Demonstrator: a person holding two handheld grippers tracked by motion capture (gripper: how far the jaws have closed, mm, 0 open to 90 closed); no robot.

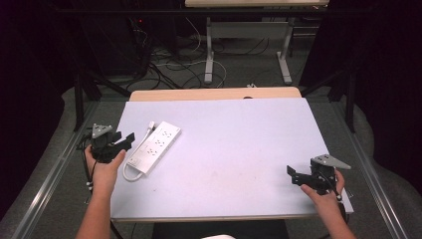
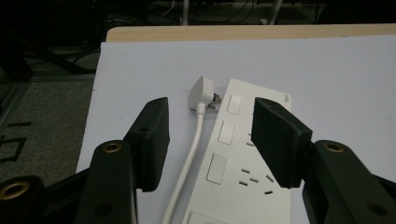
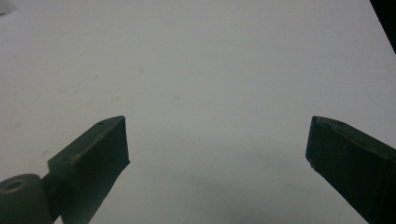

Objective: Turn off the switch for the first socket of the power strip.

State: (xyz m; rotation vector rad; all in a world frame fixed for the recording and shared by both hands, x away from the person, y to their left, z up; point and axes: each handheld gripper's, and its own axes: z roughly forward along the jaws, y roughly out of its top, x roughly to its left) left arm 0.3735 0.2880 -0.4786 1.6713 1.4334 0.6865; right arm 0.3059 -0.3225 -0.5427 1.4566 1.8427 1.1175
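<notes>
A white power strip (image 1: 153,147) lies slanted on the left part of the white table top (image 1: 239,139). Its white cord (image 1: 127,174) loops back along its left side, and the plug (image 1: 151,125) rests by its far end. My left gripper (image 1: 126,139) hovers at the strip's left edge, held in a hand. In the left gripper view the jaws stand partly open above the cord (image 2: 189,163) and the strip (image 2: 233,186), with the plug (image 2: 202,92) ahead; nothing is pinched between them. My right gripper (image 1: 293,175) is open near the front right corner, over bare table (image 3: 210,70).
A wooden strip (image 1: 214,93) borders the table's far edge. Behind it, loose cables lie on the floor around another table's legs (image 1: 209,64). Metal rails (image 1: 45,184) run along both sides. The table's middle offers free room.
</notes>
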